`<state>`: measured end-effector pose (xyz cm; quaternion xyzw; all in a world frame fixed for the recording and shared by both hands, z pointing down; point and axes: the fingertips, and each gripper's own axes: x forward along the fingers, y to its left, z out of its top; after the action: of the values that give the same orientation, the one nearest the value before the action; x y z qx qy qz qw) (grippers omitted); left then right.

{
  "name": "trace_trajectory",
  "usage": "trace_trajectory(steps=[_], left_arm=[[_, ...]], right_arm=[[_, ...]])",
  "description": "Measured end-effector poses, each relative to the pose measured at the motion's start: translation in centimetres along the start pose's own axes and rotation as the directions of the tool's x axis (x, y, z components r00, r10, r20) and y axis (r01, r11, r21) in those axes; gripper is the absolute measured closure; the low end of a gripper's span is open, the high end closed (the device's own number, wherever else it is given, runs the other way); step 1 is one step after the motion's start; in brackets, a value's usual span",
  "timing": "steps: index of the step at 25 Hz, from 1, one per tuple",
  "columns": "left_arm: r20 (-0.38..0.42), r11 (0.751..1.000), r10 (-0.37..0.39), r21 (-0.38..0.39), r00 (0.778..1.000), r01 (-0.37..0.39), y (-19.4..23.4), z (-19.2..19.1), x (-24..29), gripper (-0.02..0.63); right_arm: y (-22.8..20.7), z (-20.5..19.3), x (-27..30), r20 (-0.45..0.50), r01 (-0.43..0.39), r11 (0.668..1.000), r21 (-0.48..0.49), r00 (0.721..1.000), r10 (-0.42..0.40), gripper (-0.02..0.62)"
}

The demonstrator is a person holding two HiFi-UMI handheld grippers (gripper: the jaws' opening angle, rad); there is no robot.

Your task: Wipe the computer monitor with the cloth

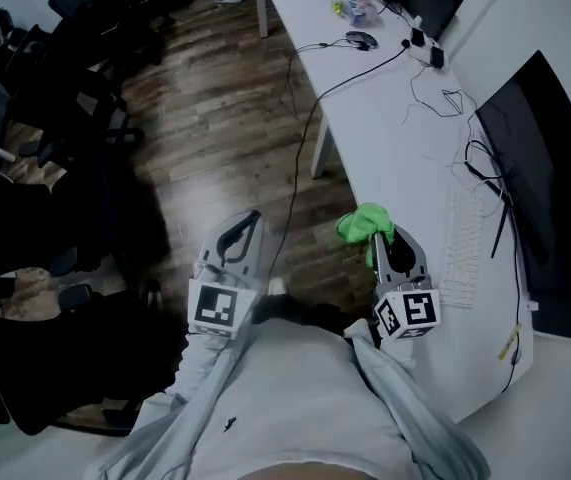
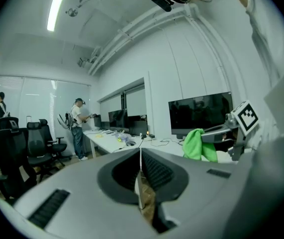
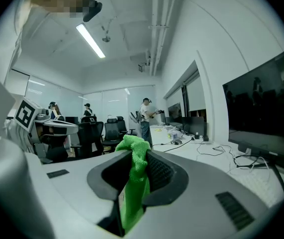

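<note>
A green cloth [image 1: 366, 223] is pinched in my right gripper [image 1: 393, 240], which is shut on it above the near end of the white desk [image 1: 395, 148]; the cloth [image 3: 135, 178] bunches out past the jaws. The dark monitor [image 1: 540, 178] stands at the desk's right, its screen [image 3: 268, 106] to the right of the gripper and apart from it. My left gripper [image 1: 242, 236] is shut with nothing in it, held over the wooden floor left of the desk. From the left gripper view the cloth [image 2: 197, 144] and monitor [image 2: 199, 112] lie to the right.
A white keyboard [image 1: 462, 243] lies before the monitor, with black cables [image 1: 460, 128] trailing over the desk. A mouse [image 1: 361, 39] and more monitors sit further along. Black office chairs [image 1: 75, 78] crowd the floor at left. People [image 3: 145, 118] stand in the far room.
</note>
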<state>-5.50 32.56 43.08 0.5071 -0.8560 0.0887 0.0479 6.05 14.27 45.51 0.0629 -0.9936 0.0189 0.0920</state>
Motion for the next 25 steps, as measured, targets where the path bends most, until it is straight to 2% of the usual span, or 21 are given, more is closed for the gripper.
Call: trace_trajectory(steps=[8,15,20,25], left_arm=[[-0.034,0.989,-0.15,0.006,0.988,0.15,0.3,-1.5,4.6,0.583],[-0.012,0.964,-0.267,0.012,0.964,0.267,-2.0,-0.7,10.7,0.583],[0.02,0.934,-0.354,0.05,0.935,0.353,-4.5,2.1,17.1,0.583],[0.058,0.88,-0.47,0.107,0.881,0.462,-8.4,6.1,24.0,0.583]], right_arm=[[-2.1,-0.9,0.1,-0.035,0.139,0.99,0.028,0.99,-0.138,0.522],[-7.8,-1.8,-1.2,-0.056,0.304,0.951,0.061,0.952,-0.3,0.522],[-13.4,-0.7,-1.6,-0.034,0.407,0.909,0.085,0.913,-0.406,0.522],[-19.3,1.1,-2.5,0.004,0.51,0.851,0.122,0.858,-0.514,0.522]])
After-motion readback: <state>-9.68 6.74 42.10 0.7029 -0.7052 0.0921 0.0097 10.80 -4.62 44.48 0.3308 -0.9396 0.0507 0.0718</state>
